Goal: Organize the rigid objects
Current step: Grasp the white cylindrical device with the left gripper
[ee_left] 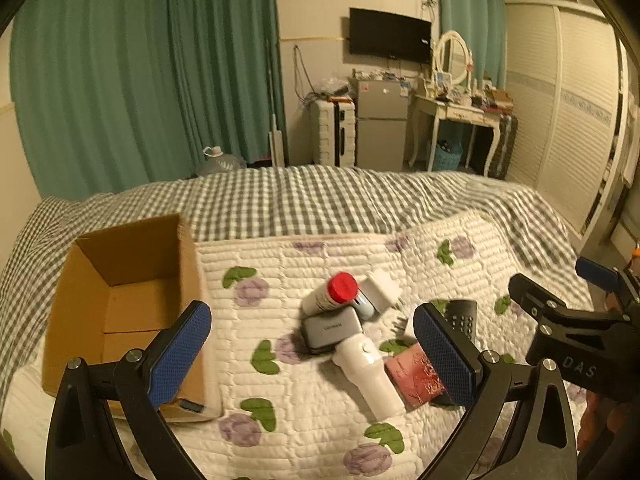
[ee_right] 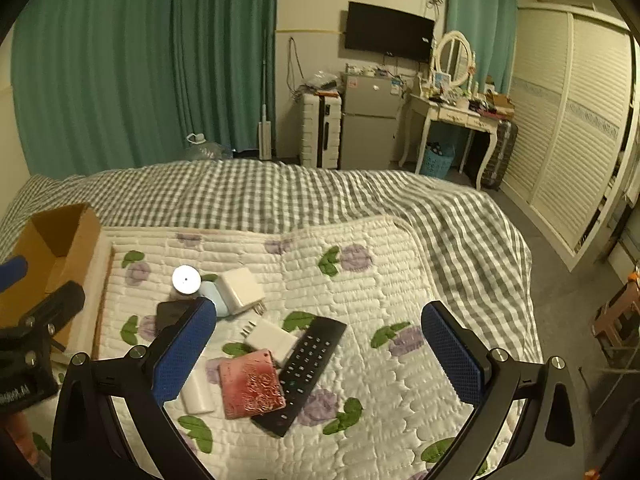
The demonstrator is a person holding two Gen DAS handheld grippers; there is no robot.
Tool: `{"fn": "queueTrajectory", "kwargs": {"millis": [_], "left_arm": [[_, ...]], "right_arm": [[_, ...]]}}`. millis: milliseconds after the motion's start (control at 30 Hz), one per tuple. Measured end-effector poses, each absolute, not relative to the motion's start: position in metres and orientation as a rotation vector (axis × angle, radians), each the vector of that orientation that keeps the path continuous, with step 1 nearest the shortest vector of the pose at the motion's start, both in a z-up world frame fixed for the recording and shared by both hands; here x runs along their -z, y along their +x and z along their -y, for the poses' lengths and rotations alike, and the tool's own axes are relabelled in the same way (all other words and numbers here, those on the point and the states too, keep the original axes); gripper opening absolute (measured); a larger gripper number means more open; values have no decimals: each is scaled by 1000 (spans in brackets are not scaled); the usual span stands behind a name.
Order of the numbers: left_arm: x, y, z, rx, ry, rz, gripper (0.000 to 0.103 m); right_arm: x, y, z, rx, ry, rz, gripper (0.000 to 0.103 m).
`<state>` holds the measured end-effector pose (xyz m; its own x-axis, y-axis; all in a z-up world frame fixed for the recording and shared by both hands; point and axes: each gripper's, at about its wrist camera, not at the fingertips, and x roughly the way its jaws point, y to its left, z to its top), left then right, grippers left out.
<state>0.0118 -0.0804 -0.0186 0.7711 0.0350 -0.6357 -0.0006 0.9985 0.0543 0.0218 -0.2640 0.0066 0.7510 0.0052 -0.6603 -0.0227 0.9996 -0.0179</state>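
An open, empty cardboard box (ee_left: 120,300) stands on the bed at the left; it also shows in the right wrist view (ee_right: 56,248). Right of it lies a pile: a red-capped white bottle (ee_left: 332,294), a grey power bank (ee_left: 330,330), a white handheld device (ee_left: 368,376), a white charger (ee_right: 240,290), a smaller white plug (ee_right: 272,338), a pink card case (ee_right: 250,384) and a black remote (ee_right: 308,364). My left gripper (ee_left: 312,356) is open above the pile. My right gripper (ee_right: 320,354) is open above the remote and case.
The objects lie on a white floral quilted mat (ee_right: 380,300) over a grey checked bedspread (ee_right: 280,192). Beyond the bed stand green curtains (ee_left: 140,80), a small fridge (ee_left: 380,124), a suitcase (ee_left: 332,132), a dressing table (ee_left: 456,116) and a slatted wardrobe (ee_right: 568,120).
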Motion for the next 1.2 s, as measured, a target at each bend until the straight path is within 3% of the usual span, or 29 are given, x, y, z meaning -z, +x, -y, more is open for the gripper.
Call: {"fn": "queueTrajectory", "kwargs": {"millis": [567,600,733,800,833,1200], "left_arm": [[144,54,107,91,74,-930,96],[148,56,106,102,65,-938,92],[160,61,102,188,-12,-992,55],[156,56,101,203,-5,-981,52],[153,53,100,213,2,-975,46],[108,32,57,124,41,-893,44]], "right_arm": [[47,42,274,25,-20,-861,103],[49,43,273,27,-25,-866,103],[57,47,267,34,-56,-890,103],[60,48,264,31,-69,-895,103],[61,49,262,26,-74,-896,103],[89,49,212,-110,-237,-934,103]]}}
